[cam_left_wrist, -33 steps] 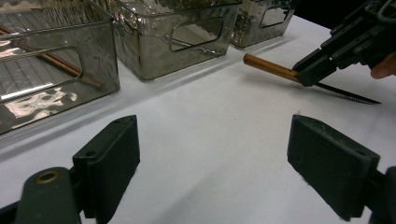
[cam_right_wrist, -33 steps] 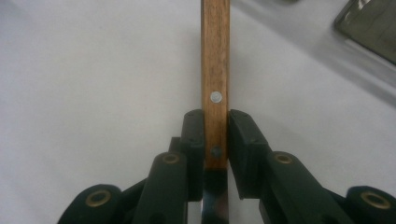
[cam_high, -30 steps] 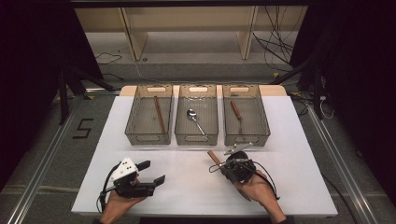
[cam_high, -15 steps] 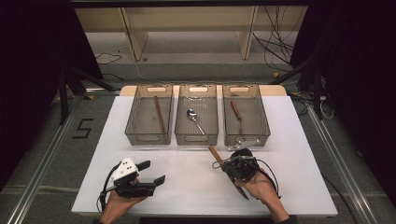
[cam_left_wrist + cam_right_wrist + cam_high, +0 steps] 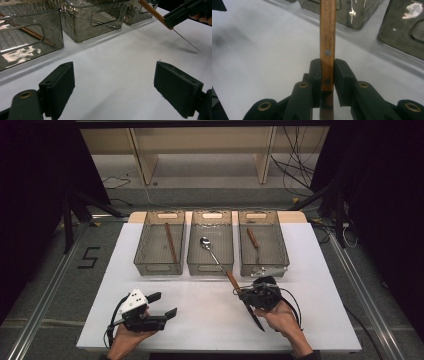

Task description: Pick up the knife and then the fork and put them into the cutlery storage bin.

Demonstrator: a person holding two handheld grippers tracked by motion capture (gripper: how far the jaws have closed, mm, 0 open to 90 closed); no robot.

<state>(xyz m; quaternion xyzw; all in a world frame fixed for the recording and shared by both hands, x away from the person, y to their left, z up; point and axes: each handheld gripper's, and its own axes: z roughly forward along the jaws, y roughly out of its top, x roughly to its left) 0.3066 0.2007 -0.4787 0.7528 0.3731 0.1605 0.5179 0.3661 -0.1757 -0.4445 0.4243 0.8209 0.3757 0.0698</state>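
The white-topped table (image 5: 210, 320) carries three smoky grey clear plastic bins in a row along its far side. The left bin (image 5: 145, 262) holds a long brown wooden stick (image 5: 171, 242) lying lengthwise. The middle bin (image 5: 195, 262) holds a silver metal spoon (image 5: 206, 245), bowl toward the far end. The right bin (image 5: 280, 255) holds a wooden-handled piece of cutlery (image 5: 253, 240); its metal end is too dim to identify.

On the near left of the table, a hand holds the left gripper (image 5: 165, 307), black with a white top plate. In the left gripper view its two black jaws stand wide apart with nothing between them, low over bare table, facing the fronts of the bins.

On the near right, just in front of the gap between the middle and right bins, a hand holds the black right gripper (image 5: 245, 295), closed on a table knife with a brown wooden handle and a thin steel blade (image 5: 235, 284). The right gripper view shows the jaws pressed against both sides of the riveted handle (image 5: 327, 50) near where it meets the blade. From above, the handle points toward the bins and the blade slants back toward the person, above the table.
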